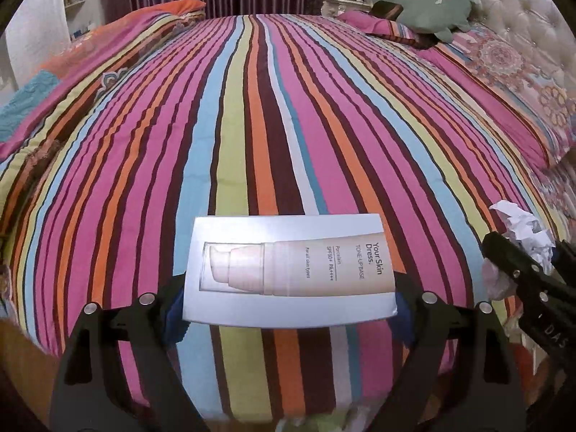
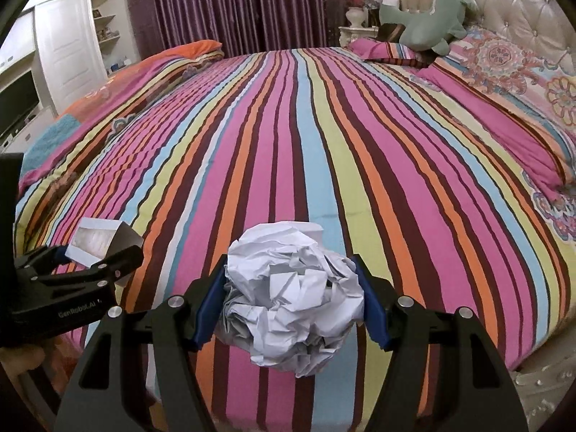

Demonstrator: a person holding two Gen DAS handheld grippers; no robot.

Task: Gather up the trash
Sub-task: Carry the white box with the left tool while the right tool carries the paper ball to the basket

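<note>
My left gripper (image 1: 289, 298) is shut on a flat silver-blue cosmetics box (image 1: 288, 270) printed "Your Skin Dress", held by its two short ends above the near edge of the striped bed. The box also shows in the right wrist view (image 2: 100, 241), at the far left. My right gripper (image 2: 289, 298) is shut on a crumpled ball of white paper (image 2: 291, 298), held between its blue pads above the bed's near edge. That paper ball also shows at the right edge of the left wrist view (image 1: 523, 230).
A striped bedspread (image 1: 288, 115) covers the bed. Patterned pillows (image 2: 511, 82) and a green plush toy (image 2: 432, 18) lie at the tufted headboard on the right. A folded orange quilt (image 2: 172, 61) lies far left. A white wardrobe (image 2: 68, 54) and purple curtains stand behind.
</note>
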